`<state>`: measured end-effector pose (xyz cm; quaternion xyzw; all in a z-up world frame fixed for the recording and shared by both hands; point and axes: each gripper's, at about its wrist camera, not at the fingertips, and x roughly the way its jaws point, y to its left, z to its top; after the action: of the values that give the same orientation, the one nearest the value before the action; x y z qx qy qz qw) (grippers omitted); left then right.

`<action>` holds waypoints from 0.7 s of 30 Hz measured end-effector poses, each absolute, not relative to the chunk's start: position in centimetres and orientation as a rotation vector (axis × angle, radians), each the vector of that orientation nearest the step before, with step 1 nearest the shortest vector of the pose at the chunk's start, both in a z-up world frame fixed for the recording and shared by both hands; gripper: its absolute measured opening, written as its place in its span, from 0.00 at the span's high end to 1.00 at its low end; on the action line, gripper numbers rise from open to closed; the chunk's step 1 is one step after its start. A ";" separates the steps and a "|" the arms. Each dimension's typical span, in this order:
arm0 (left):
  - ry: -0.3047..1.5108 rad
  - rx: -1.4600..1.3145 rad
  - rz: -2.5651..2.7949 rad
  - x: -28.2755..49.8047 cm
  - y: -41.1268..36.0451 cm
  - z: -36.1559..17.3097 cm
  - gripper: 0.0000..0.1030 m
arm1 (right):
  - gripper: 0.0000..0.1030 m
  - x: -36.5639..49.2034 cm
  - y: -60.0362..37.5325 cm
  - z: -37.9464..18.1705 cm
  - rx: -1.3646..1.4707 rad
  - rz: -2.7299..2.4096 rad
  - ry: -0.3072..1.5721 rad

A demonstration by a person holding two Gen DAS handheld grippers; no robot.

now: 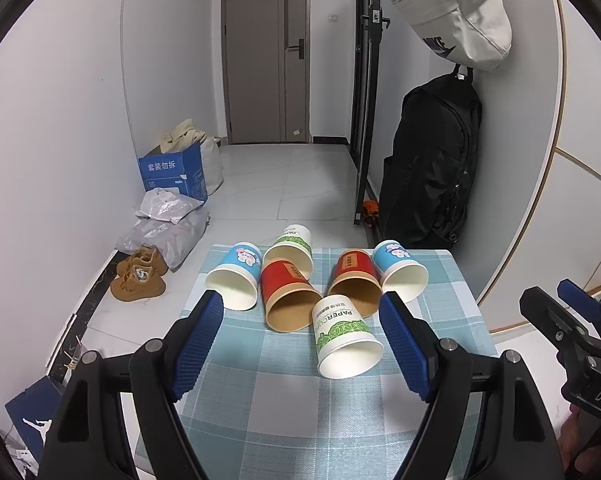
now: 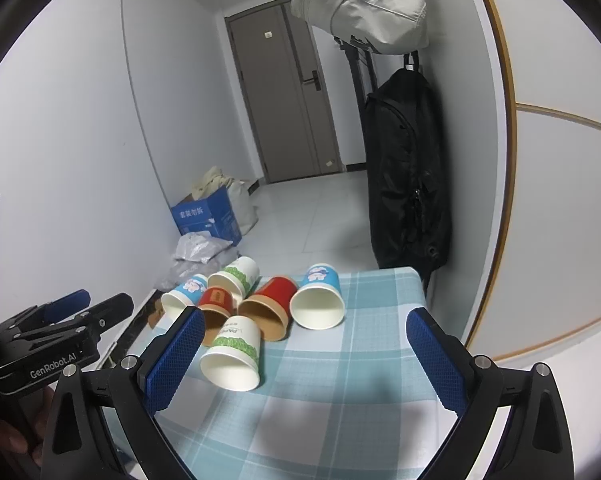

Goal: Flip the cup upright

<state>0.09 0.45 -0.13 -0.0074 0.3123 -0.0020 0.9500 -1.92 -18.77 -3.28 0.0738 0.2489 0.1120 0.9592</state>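
Note:
Several paper cups lie on their sides on a small table with a blue checked cloth [image 1: 284, 392]. Nearest is a white-and-green cup [image 1: 342, 338], its mouth toward me; it also shows in the right wrist view [image 2: 234, 354]. Behind it lie two red cups [image 1: 286, 292] [image 1: 354, 280], two blue cups [image 1: 236, 276] [image 1: 398, 272] and another white-and-green cup [image 1: 292, 246]. My left gripper [image 1: 304, 340] is open and empty, its fingers either side of the near cups, short of them. My right gripper [image 2: 304, 360] is open and empty over the table's right part.
A black backpack [image 1: 432, 160] hangs at the wall right of the table, a white bag [image 1: 456, 8] above it. On the floor to the left are brown shoes [image 1: 140, 276], plastic parcels [image 1: 168, 224] and a blue box [image 1: 176, 172]. A door [image 1: 266, 52] is at the back.

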 end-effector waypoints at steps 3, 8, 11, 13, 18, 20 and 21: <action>0.635 -0.008 -0.001 0.0 0.3 -0.2 0.26 | 0.01 -2.0 -18.7 -3.4 0.149 0.222 0.502; 0.629 -0.012 0.001 -0.1 0.3 0.0 0.26 | 0.01 -2.1 -18.7 -3.5 0.153 0.219 0.506; 0.634 -0.020 -0.001 0.0 0.4 -0.1 0.26 | 0.01 -1.8 -19.1 -3.6 0.177 0.215 0.519; 0.637 -0.025 -0.003 0.0 0.5 -0.2 0.26 | 0.01 -1.8 -19.4 -3.7 0.189 0.209 0.519; 0.635 -0.024 -0.011 0.0 0.3 -0.1 0.26 | 0.01 -1.9 -19.5 -3.5 0.183 0.203 0.511; 0.636 -0.017 -0.009 0.0 0.3 -0.2 0.26 | 0.01 -1.9 -19.5 -3.6 0.182 0.204 0.512; 0.637 -0.015 -0.008 0.0 0.4 -0.2 0.26 | 0.01 -1.9 -19.5 -3.6 0.182 0.206 0.512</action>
<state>0.05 0.37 -0.20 -0.0076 0.3133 -0.0040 0.9496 -1.89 -19.48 -3.57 0.0895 0.2526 0.1014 0.9581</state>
